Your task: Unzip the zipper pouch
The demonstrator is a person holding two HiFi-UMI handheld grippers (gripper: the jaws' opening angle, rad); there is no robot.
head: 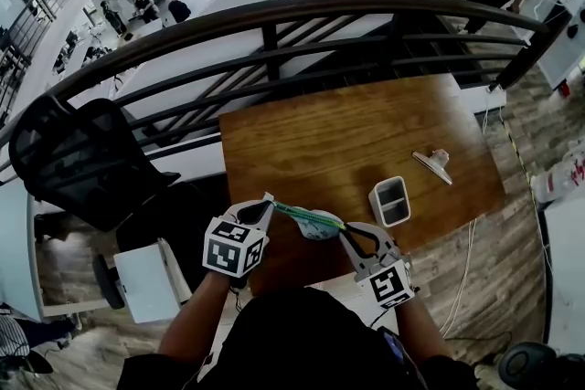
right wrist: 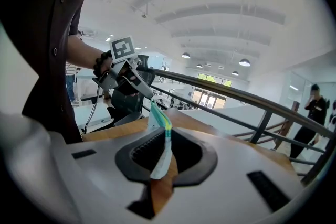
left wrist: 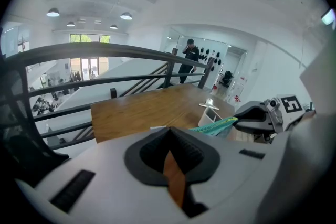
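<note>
Pouch (head: pixel 315 222) stretched btwn both tools, just above tabletop (head: pixel 347 132). R tool (head: pixel 345 231) pinches one end. L tool (head: pixel 266 200) is pressed together on a thin tab at the other end, prob. the zip pull. Zip looks closed, can't tell for sure, so the unzipping itself seems left to do.

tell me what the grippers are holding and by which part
Both hold the zipper pouch: the right gripper clamps one end of its zipper edge, the left gripper pinches the opposite end.
</note>
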